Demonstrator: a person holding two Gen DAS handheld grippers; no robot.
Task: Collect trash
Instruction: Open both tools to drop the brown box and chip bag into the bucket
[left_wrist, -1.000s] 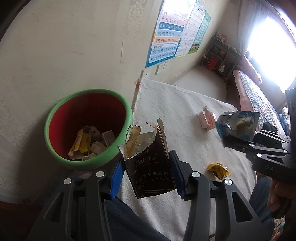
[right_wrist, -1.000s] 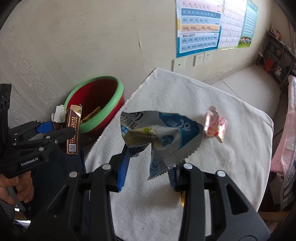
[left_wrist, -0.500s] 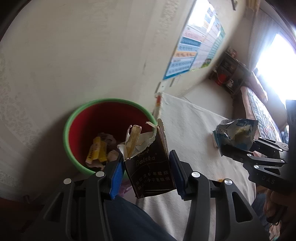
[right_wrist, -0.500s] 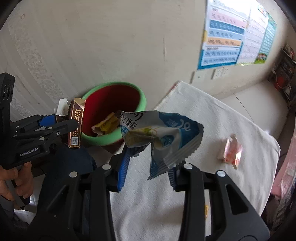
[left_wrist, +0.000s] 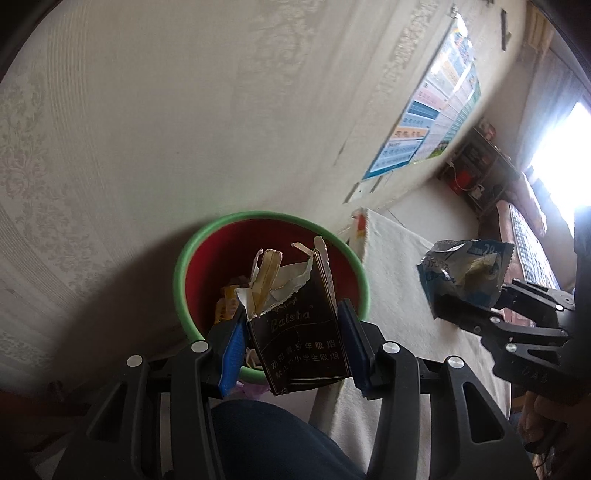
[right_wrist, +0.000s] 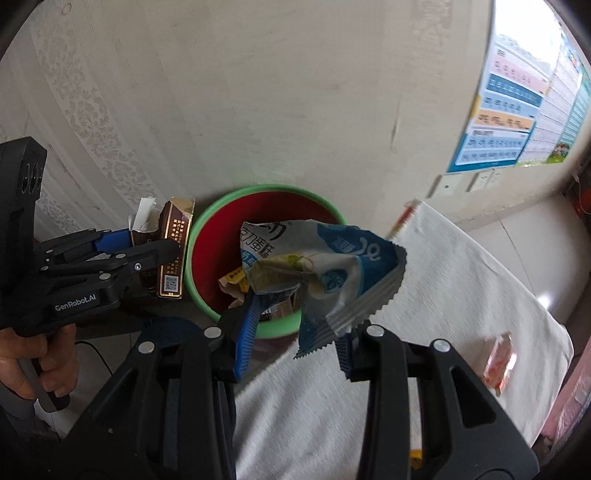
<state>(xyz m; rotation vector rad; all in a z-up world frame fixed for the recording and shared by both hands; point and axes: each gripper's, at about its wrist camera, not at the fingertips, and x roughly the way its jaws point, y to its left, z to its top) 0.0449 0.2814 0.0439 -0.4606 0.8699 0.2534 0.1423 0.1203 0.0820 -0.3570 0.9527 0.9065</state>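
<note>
My left gripper (left_wrist: 291, 347) is shut on a torn dark brown cigarette pack (left_wrist: 299, 343), held just above the near rim of the red bin with a green rim (left_wrist: 221, 229). In the right wrist view the same pack (right_wrist: 171, 254) hangs left of the bin (right_wrist: 266, 190). My right gripper (right_wrist: 295, 332) is shut on a crumpled blue and white snack wrapper (right_wrist: 325, 273), over the bin's near right edge; the wrapper (left_wrist: 465, 273) shows at the right in the left wrist view. Several wrappers lie inside the bin.
The bin stands on the floor against a patterned wall. A table under a white cloth (right_wrist: 461, 295) sits to its right, with a pink wrapper (right_wrist: 498, 362) and a yellow scrap (right_wrist: 415, 452) on it. Posters (right_wrist: 517, 103) hang on the wall. A dark trouser knee (left_wrist: 273, 439) lies below.
Both grippers have swung left from over the table toward the bin, each keeping its piece of trash. The bin now sits directly behind the held pack and wrapper.
</note>
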